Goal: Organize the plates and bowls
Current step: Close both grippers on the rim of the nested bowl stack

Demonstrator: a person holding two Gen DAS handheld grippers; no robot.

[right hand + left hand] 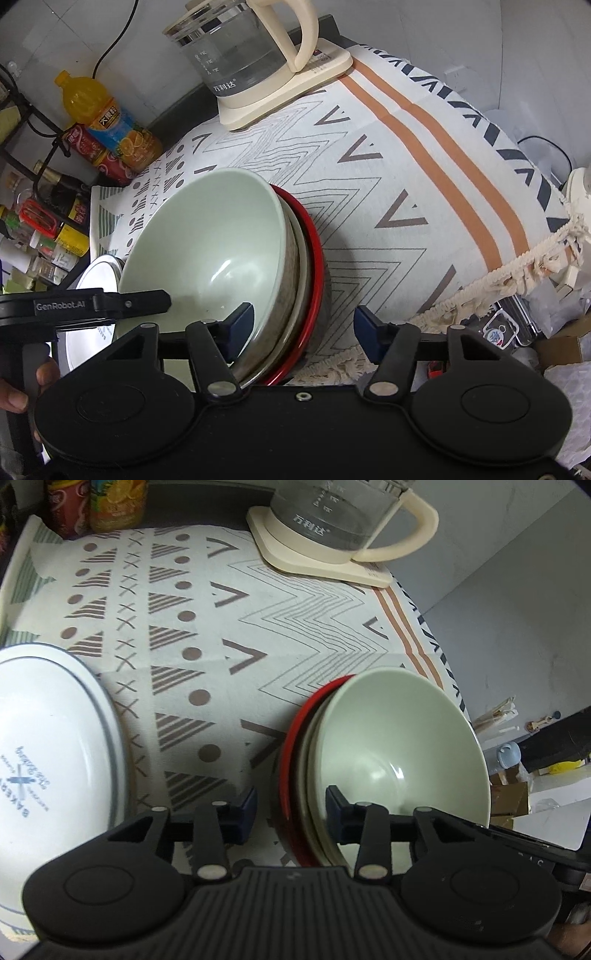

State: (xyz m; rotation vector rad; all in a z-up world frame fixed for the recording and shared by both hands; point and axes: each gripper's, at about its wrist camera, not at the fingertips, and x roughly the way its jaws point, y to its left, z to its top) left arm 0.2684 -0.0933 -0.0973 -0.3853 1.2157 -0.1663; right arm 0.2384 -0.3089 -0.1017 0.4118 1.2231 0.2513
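A pale green bowl (pixel 402 749) sits on top of a stack of beige dishes and a red plate (pixel 291 760) on the patterned cloth. My left gripper (pixel 291 812) is open, its jaws straddling the near rim of the stack. In the right wrist view the same green bowl (pixel 207 240) and red plate (pixel 314 273) show, and my right gripper (pixel 303 328) is open around the stack's rim from the other side. A white oval plate (pixel 51 753) with blue trim and lettering lies to the left; it also shows in the right wrist view (pixel 96 277).
A glass kettle (pixel 340 513) on a cream base stands at the far side of the table; it also shows in the right wrist view (pixel 251 55). Drink bottles (pixel 110 122) and condiment jars (pixel 44 236) crowd the far left. The fringed cloth edge (pixel 517 273) drops off at right.
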